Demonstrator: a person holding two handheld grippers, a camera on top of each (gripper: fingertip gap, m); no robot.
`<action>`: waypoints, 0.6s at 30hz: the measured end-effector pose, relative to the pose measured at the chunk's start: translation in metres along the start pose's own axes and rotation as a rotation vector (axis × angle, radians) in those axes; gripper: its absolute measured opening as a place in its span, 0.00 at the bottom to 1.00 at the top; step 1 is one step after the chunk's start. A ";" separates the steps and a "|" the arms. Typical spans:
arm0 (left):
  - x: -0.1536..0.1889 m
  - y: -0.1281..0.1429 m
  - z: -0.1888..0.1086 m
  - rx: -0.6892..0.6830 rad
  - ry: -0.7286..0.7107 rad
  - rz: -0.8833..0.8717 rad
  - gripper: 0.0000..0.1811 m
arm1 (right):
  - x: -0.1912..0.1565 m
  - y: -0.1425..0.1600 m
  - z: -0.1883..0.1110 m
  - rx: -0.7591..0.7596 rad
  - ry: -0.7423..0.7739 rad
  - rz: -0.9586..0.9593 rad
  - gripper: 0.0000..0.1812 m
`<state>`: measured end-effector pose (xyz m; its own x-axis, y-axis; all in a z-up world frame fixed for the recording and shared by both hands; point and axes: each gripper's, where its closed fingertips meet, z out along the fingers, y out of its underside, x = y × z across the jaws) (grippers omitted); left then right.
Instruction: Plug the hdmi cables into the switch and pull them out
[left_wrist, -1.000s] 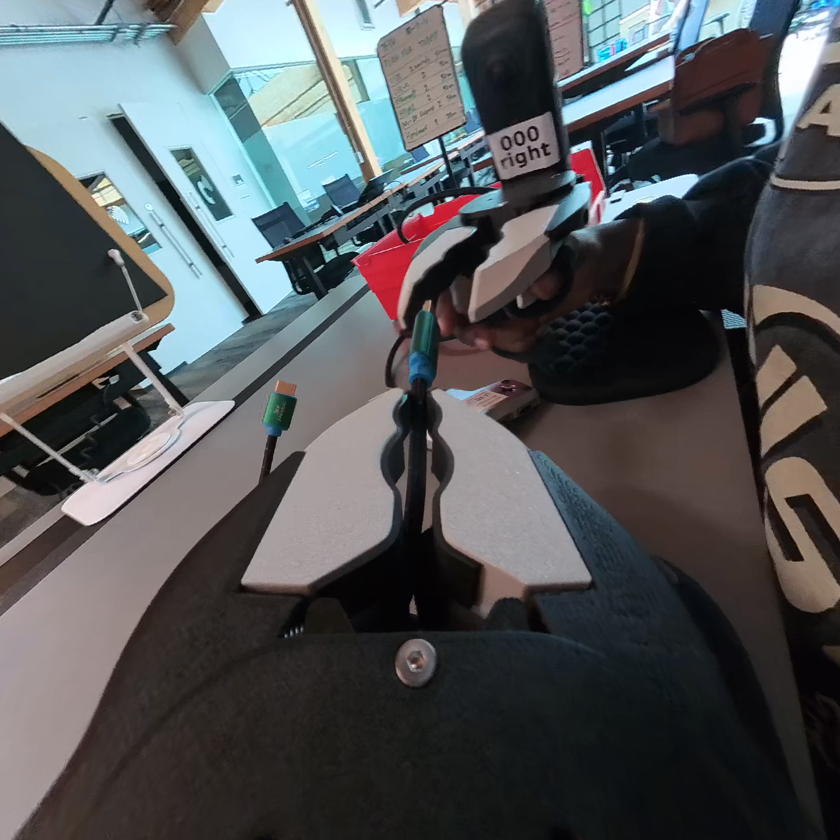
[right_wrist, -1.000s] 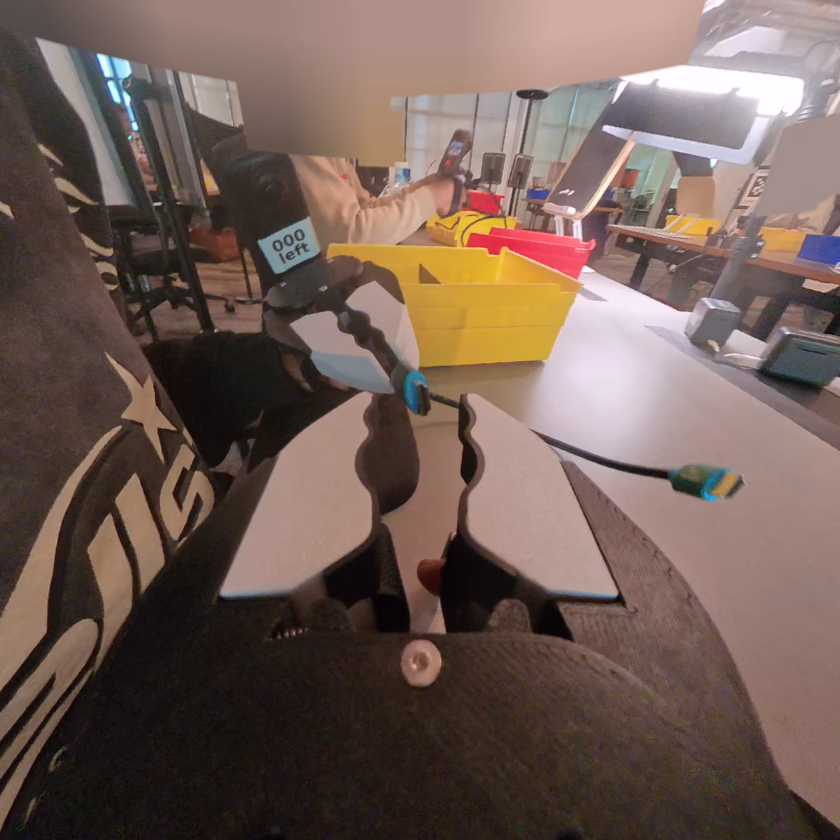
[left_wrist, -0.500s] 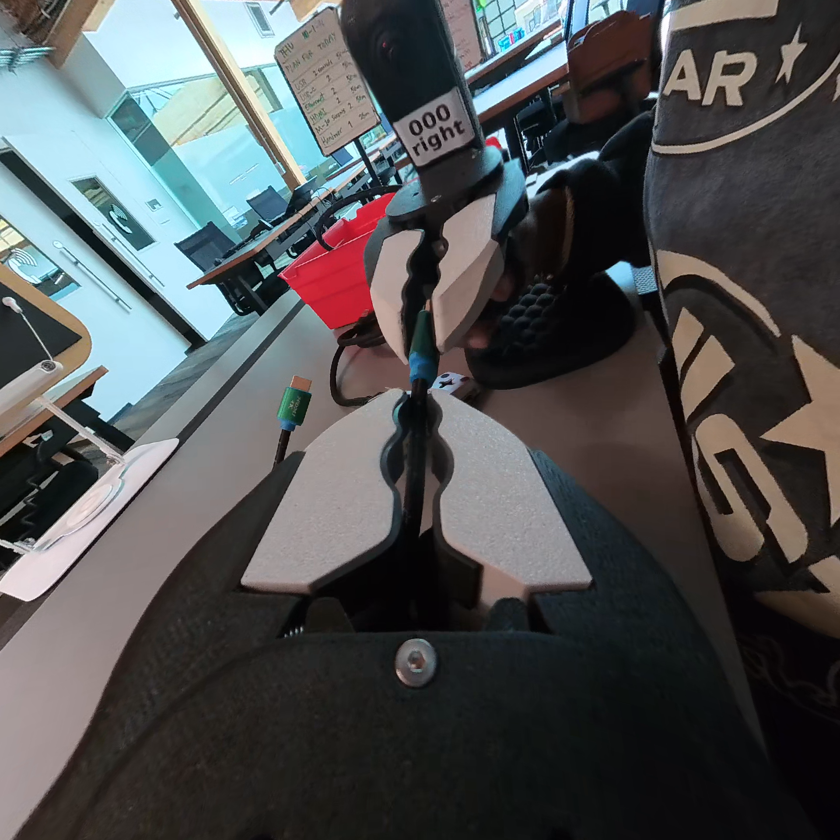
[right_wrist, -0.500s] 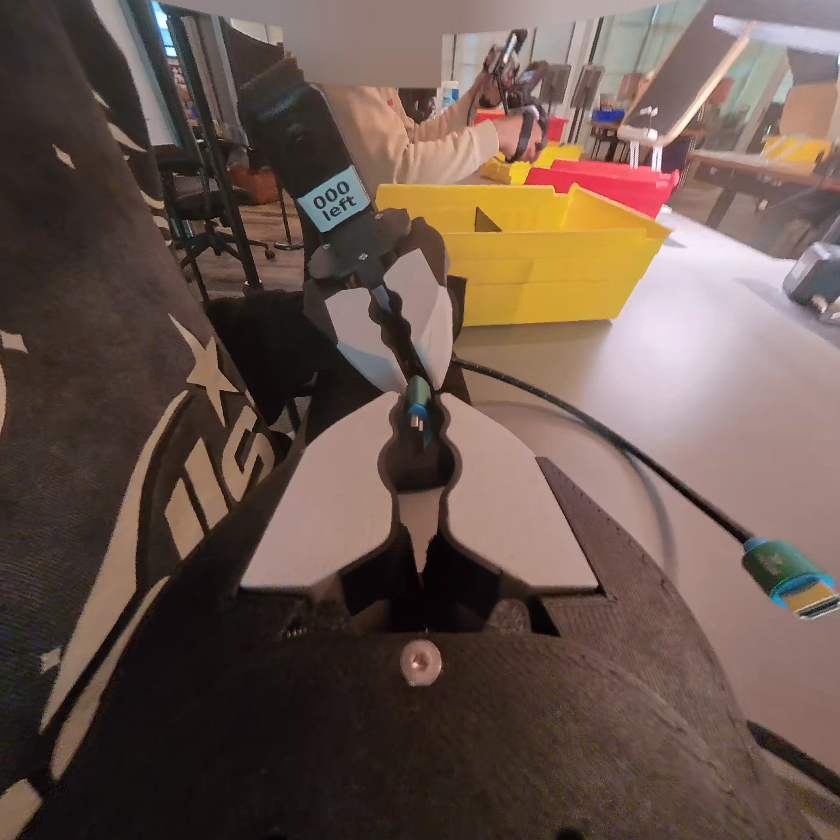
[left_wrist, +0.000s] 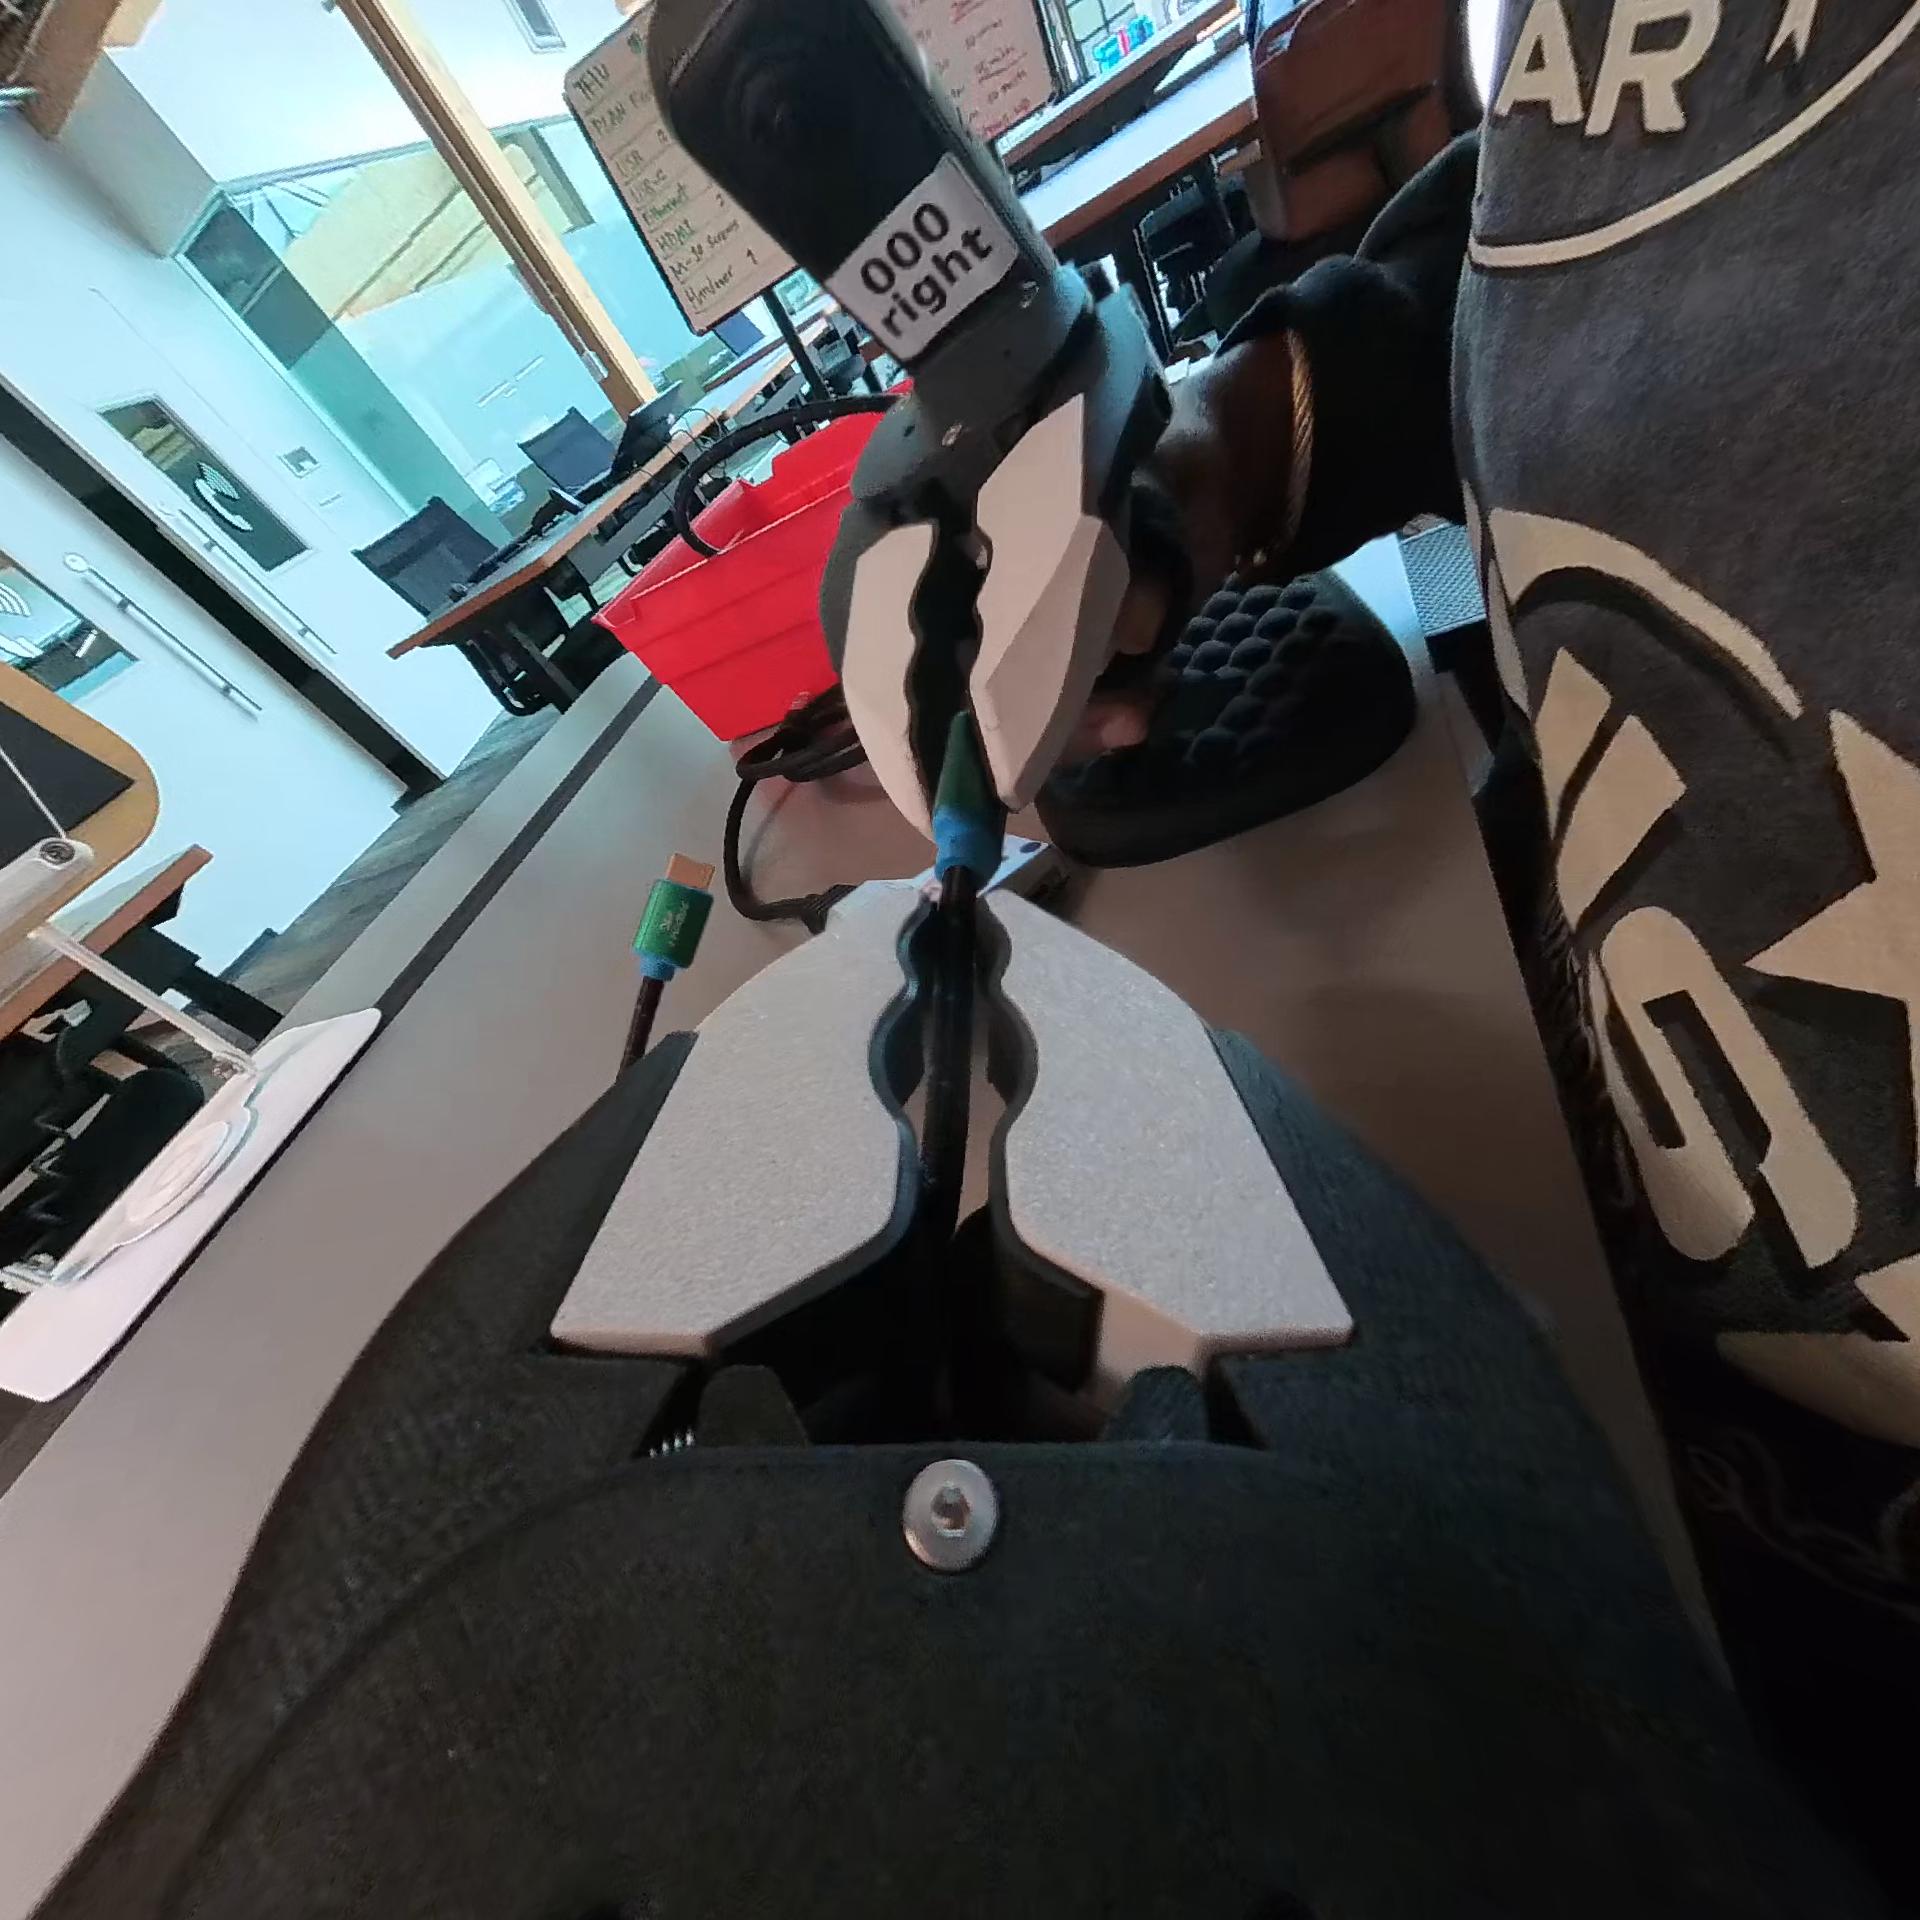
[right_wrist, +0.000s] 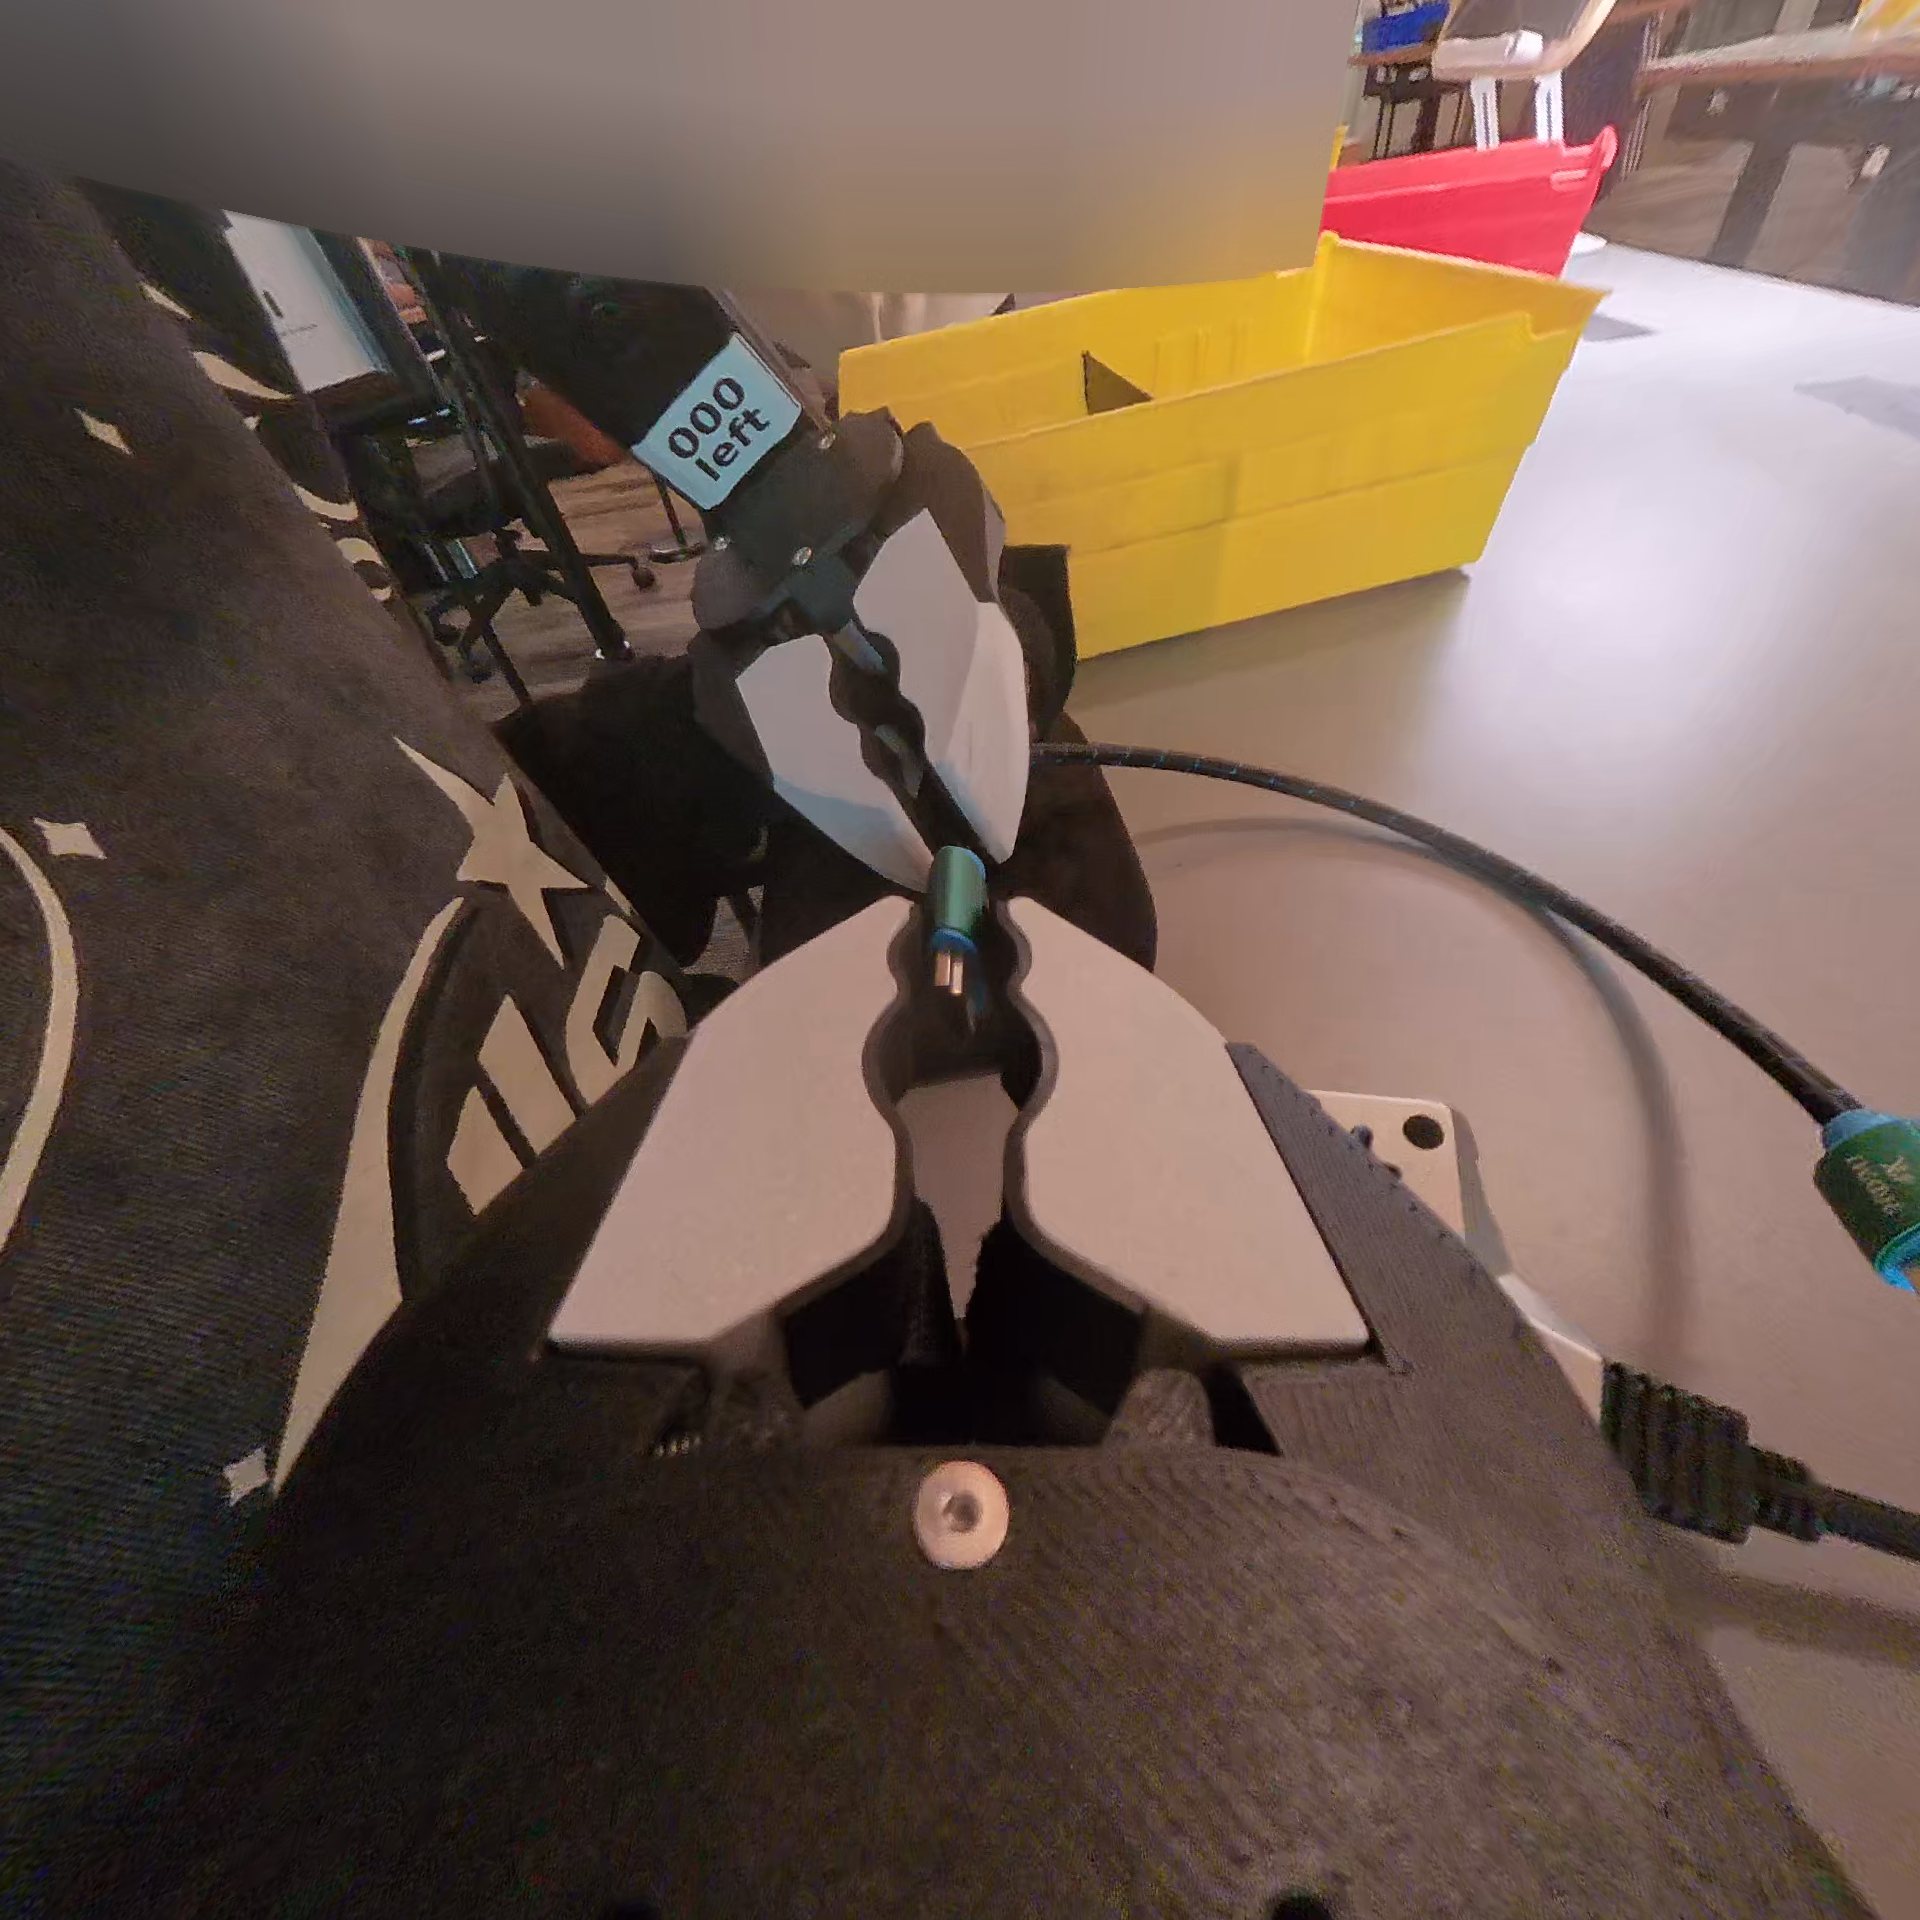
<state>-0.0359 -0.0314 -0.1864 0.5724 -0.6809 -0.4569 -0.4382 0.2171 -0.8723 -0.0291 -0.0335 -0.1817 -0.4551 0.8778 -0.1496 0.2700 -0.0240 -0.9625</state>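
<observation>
Green-sleeved HDMI plug (left_wrist: 961, 779) sits pinched in the right tongs (left_wrist: 956, 774); left tongs (left_wrist: 951, 945) clamp its black braided cable (left_wrist: 943, 1049). Opposing pulls could strain it.

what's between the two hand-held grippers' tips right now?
The green HDMI plug: left hand-held gripper clamps its cable, right hand-held gripper closes around the plug's tip. Shows in both wrist views.

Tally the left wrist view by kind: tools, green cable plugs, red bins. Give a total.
Tools: 2, the left tool and the right tool.
Green cable plugs: 2, one green cable plug at the tool tips, one free plug to the side.
Red bins: 1, the red bin.
Total: 5
</observation>
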 end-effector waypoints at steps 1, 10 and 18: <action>0.000 0.001 0.000 -0.005 0.002 0.001 0.04 | 0.000 0.002 0.000 -0.010 -0.001 0.010 0.07; 0.004 0.001 0.001 -0.005 0.013 0.018 0.03 | -0.003 0.004 0.000 -0.019 0.019 -0.065 0.07; -0.002 -0.001 -0.001 0.009 -0.023 0.009 0.04 | -0.001 -0.001 0.000 0.023 0.014 -0.002 0.07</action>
<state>-0.0369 -0.0312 -0.1845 0.5839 -0.6629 -0.4685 -0.4374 0.2292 -0.8695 -0.0285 -0.0342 -0.1809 -0.4437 0.8845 -0.1442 0.2495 -0.0326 -0.9678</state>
